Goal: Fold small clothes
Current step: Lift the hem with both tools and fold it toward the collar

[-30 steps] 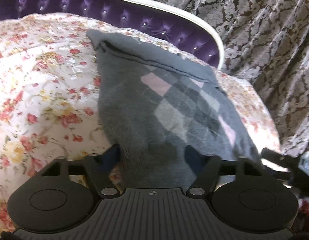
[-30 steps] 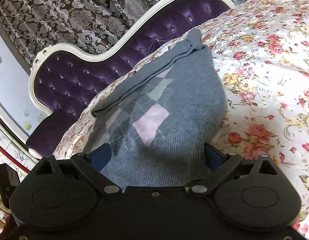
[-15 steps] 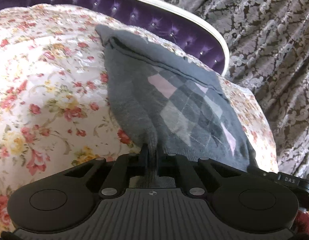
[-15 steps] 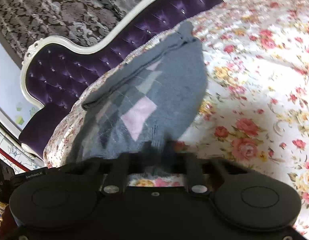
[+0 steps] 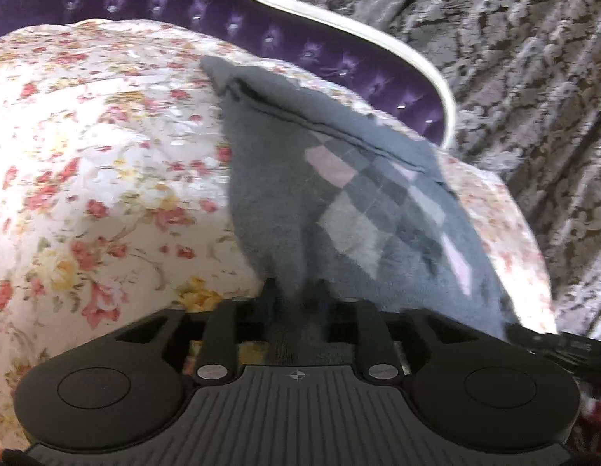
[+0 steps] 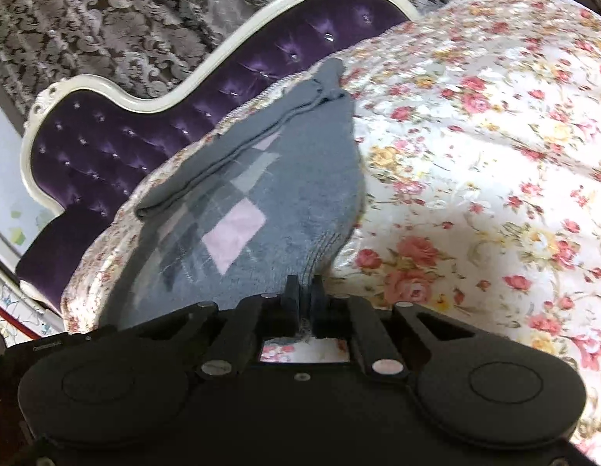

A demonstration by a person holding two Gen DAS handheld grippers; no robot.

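Left wrist view: a floral bedspread (image 5: 106, 178) fills the frame from 9 o'clock to centre. A grey argyle sweater (image 5: 339, 209) lies on it, running from a folded band at 11 o'clock down to the left gripper (image 5: 296, 303) at 6 o'clock. A bunched ridge of the near hem sits between this gripper's fingers, which press on the knit; its jaws are opening. A purple tufted headboard (image 5: 261, 39) with a white rim crosses 12 o'clock, and a patterned grey curtain (image 5: 514, 77) occupies 1 to 3 o'clock.

Right wrist view: the curtain (image 6: 106, 19) sits at 10 to 11 o'clock, the headboard (image 6: 145, 132) below it at 9 to 12. The sweater (image 6: 261, 202) extends from its folded band near 12 o'clock down to the right gripper (image 6: 304, 299) at 6 o'clock. That gripper is clenched on a pinch of the near hem, with its jaws opening slightly; knit shows in the narrow gap between the fingers. The bedspread (image 6: 475, 155) covers 1 to 5 o'clock.
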